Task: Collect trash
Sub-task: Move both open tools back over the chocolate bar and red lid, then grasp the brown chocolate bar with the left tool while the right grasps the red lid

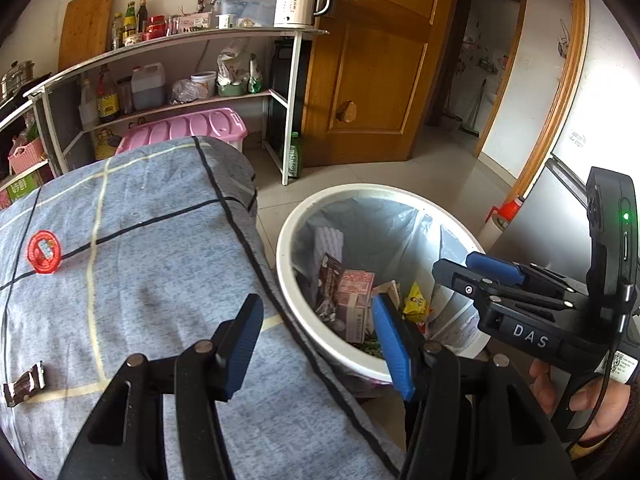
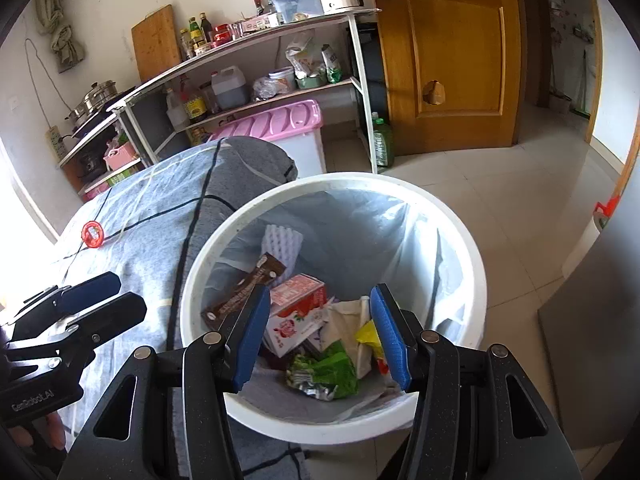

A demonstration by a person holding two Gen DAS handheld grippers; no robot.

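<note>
A white trash bin [image 1: 376, 191] [image 2: 340, 179] with a clear liner stands on the floor beside the cloth-covered table [image 1: 160, 264]. Inside lie a brown wrapper [image 2: 244, 292], a red-and-white carton [image 2: 296, 308], a green wrapper [image 2: 324, 372] and a yellow wrapper [image 1: 416, 302]. My right gripper [image 2: 320, 336] [image 1: 456, 266] hangs open over the bin with nothing between its fingers. My left gripper [image 1: 320, 344] [image 2: 128, 294] is open and empty too, straddling the table's edge and the bin's rim. On the cloth remain a red round wrapper [image 1: 44, 251] [image 2: 93, 234] and a brown chocolate wrapper [image 1: 26, 386].
A white shelf rack [image 1: 294, 92] with bottles and a kettle [image 1: 300, 0] stands behind the table, with a pink-lidded box [image 1: 188, 128] below. A wooden door [image 1: 376, 60] and a green bottle [image 1: 295, 156] are further back. Tiled floor [image 2: 520, 220] lies right of the bin.
</note>
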